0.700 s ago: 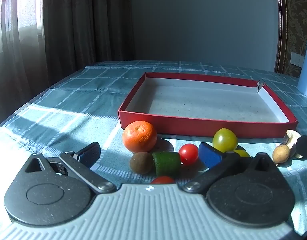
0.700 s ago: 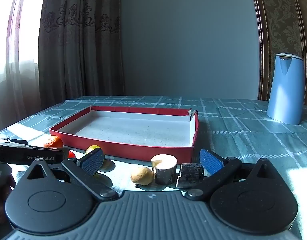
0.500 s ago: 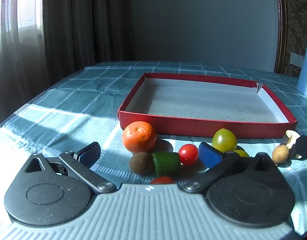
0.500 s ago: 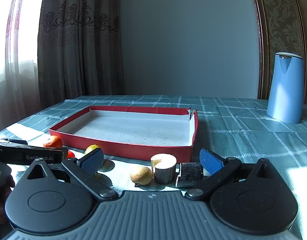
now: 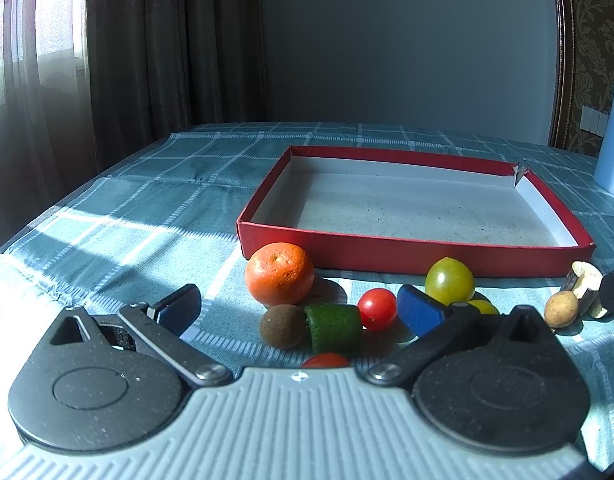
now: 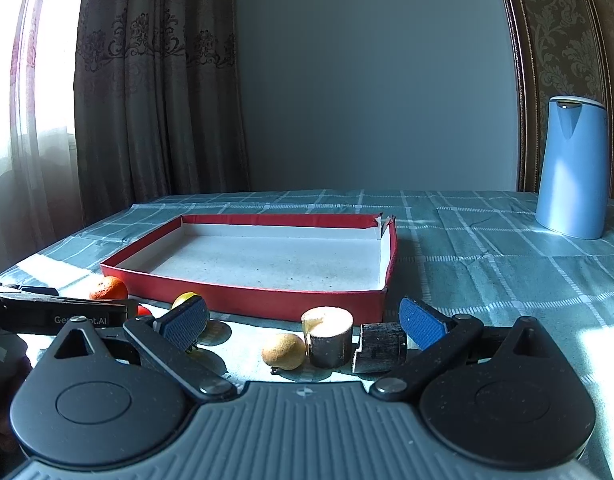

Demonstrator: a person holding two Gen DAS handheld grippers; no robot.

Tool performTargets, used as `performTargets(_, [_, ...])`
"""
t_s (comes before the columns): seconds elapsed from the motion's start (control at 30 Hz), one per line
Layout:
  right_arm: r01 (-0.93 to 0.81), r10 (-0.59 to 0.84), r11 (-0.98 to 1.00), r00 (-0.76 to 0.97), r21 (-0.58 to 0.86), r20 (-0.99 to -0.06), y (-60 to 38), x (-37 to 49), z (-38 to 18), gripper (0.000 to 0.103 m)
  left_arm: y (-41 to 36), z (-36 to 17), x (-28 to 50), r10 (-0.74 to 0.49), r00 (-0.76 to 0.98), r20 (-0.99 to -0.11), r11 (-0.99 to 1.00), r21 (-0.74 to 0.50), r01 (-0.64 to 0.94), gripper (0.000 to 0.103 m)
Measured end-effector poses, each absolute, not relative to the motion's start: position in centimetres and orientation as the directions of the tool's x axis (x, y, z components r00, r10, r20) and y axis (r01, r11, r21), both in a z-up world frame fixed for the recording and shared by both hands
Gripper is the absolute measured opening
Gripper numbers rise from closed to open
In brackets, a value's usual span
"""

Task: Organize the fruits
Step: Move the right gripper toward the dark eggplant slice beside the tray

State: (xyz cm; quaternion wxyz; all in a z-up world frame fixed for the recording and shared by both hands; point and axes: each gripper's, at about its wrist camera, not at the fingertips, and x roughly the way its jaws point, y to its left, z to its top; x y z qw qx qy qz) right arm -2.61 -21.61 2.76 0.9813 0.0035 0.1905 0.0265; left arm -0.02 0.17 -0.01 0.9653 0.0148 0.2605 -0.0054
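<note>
One orange (image 5: 279,279), two red tomatoes (image 5: 377,308), one red tray (image 5: 407,254).

Left gripper (image 5: 299,310) jaws spread wide, nothing pinched, tilted slightly downward, low over the tabletop. Right gripper (image 6: 303,320) same: jaws wide apart, nothing clamped, pitched a bit down. Blue pads (image 6: 421,322) on both face inward. Left gripper's body shows at the left edge of the right wrist view, just beside the right gripper.

Right gripper (image 6: 303,318) gapes, empty, before red tray (image 6: 243,298) and cork pieces (image 6: 331,336)
</note>
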Motion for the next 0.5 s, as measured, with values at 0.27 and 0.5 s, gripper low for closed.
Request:
performTargets(0.27, [-0.067,0.088,0.996,0.911,0.065,-0.403,-23.3,-3.9,2.8,0.103,0.2,-0.1,0.0,-0.004,0.865,-0.502,1.0,0.024,0.018,0.103])
performTargets(0.5, [-0.077,0.087,0.996,0.9,0.039,-0.427,-25.1,-4.0,3.0,0.103,0.3,-0.1,0.0,-0.003,0.867,-0.498,1.0,0.023,0.017,0.103])
